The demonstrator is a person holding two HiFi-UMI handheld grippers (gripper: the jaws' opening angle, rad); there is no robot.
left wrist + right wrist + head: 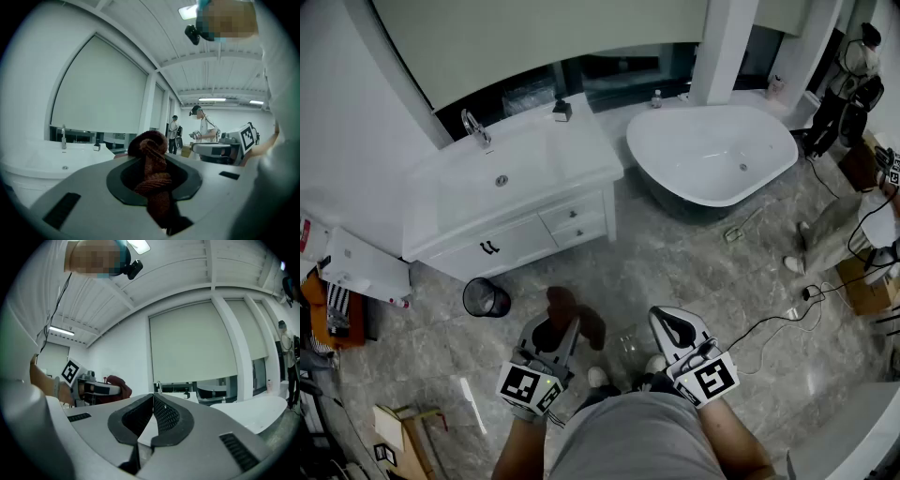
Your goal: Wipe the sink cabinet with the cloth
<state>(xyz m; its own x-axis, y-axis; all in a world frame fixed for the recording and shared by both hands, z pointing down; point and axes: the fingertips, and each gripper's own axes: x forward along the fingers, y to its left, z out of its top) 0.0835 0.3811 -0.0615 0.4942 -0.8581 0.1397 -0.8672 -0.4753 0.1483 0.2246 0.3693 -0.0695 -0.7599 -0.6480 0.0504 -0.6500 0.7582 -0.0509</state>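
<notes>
The white sink cabinet (511,202) with a basin and chrome tap (474,127) stands against the wall at upper left, well away from both grippers. My left gripper (555,330) is shut on a dark reddish-brown cloth (567,314), which bunches up between its jaws in the left gripper view, cloth (152,176). My right gripper (675,330) is shut with nothing in it; its jaws meet at the tips in the right gripper view (153,399). Both are held low over the floor in front of my body.
A white freestanding bathtub (712,155) sits right of the cabinet. A black waste bin (486,298) stands on the marble floor before the cabinet. Cables (787,314) and boxes (862,286) lie at right, clutter (337,309) at left. People (201,126) stand in the background.
</notes>
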